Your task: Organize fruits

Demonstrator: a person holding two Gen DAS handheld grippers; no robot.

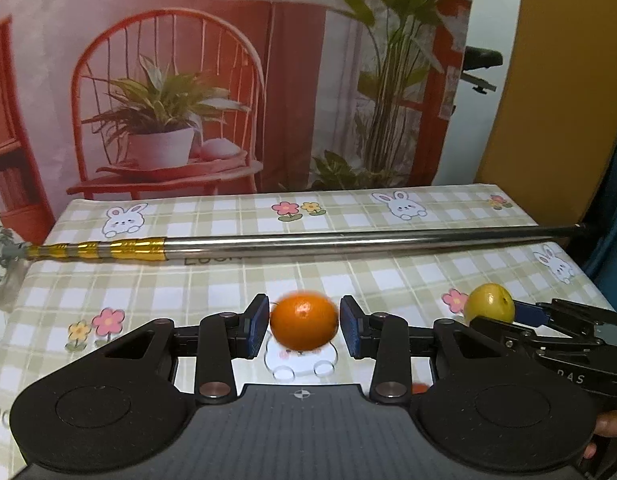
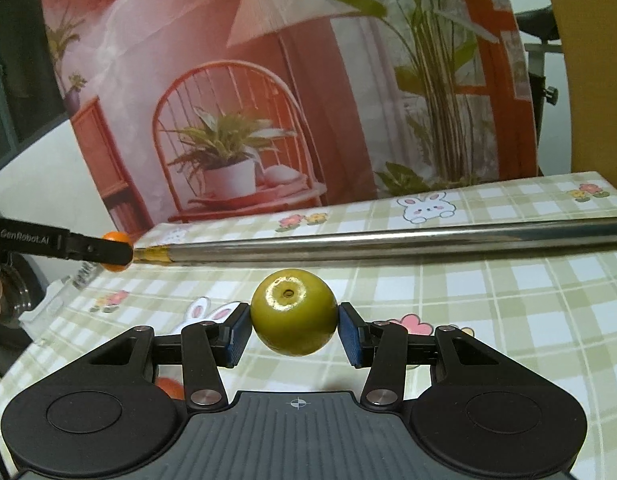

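Left gripper (image 1: 303, 326): blue pads clamped on either side of an orange (image 1: 304, 320), fruit slightly blurred, held clear above the checked tablecloth (image 1: 212, 280) over a printed rabbit. Right gripper (image 2: 294, 330): pads pressed to both flanks of a yellow-green fruit (image 2: 293, 312), its dimpled stem end turned up toward the camera, also carried above the cloth.

Cross-check from each side. From the left wrist view, the right gripper (image 1: 520, 314) reaches in from the right edge with the yellow-green fruit (image 1: 489, 303) at its tip. From the right wrist view, the left gripper (image 2: 120, 250) comes in from the left edge, the orange (image 2: 115, 252) mostly hidden behind its black finger. The two fruits sit well apart, orange left, green one right.

A small patch of another orange-coloured item (image 2: 170, 390) shows low under the right gripper's linkage; too hidden to identify.

Beyond both fruits, a long metal pole (image 1: 348, 242) lies across the table, gold bands (image 1: 120, 250) near its left end. Tablecloth carries rabbits and flowers in print. Behind the table hangs a backdrop (image 1: 228, 80) picturing a red chair, a potted plant and a lamp.
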